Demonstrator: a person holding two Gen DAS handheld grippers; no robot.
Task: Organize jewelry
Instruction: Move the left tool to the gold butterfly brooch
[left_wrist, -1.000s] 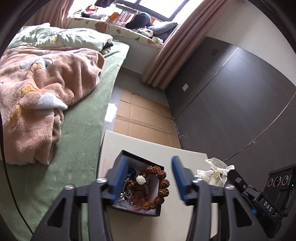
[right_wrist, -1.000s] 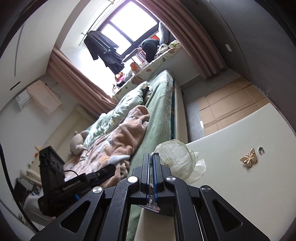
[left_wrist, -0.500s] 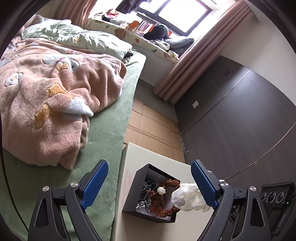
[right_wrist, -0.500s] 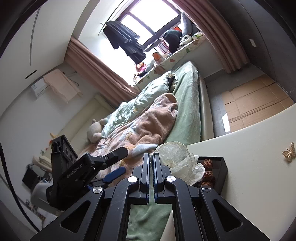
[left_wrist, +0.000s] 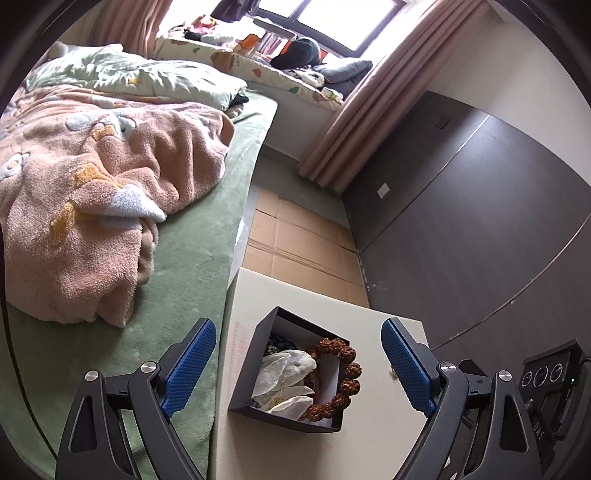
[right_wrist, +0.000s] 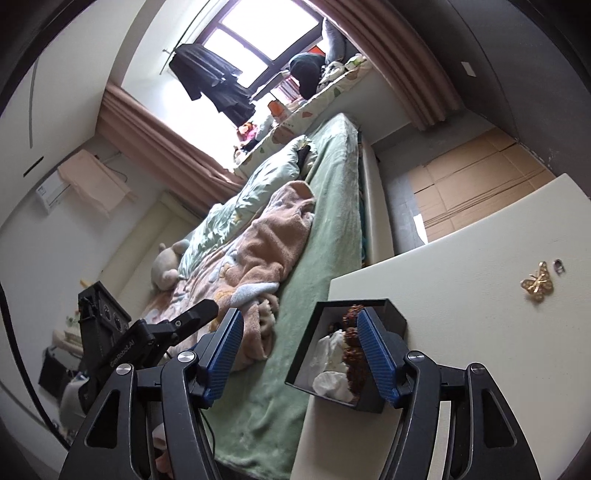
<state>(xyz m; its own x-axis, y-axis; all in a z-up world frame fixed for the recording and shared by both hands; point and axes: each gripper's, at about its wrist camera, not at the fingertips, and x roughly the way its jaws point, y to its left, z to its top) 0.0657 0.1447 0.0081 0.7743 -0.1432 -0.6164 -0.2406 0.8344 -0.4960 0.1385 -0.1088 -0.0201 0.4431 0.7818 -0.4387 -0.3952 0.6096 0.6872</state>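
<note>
Bedroom daylight is falling across a green bed (left_wrist: 192, 236) with a peach blanket (left_wrist: 92, 206) lying crumpled on it, and a cream table (left_wrist: 295, 302) is standing beside the bed. On the table a black open box (left_wrist: 255, 354) is sitting near the bed-side edge, holding a brown bead bracelet (left_wrist: 345, 373) and a white gauze pouch (left_wrist: 284, 373) that is resting inside against the beads. The left gripper (left_wrist: 295, 362) is hovering with its blue pads spread wide on either side of the box, touching nothing. The right gripper (right_wrist: 301, 354) has just been opening; its jaws are standing apart, gripping nothing, over the pouch in the box. Farther along the table a gold butterfly brooch (right_wrist: 537, 286) is lying just beside a small silver clasp (right_wrist: 558, 266)
</note>
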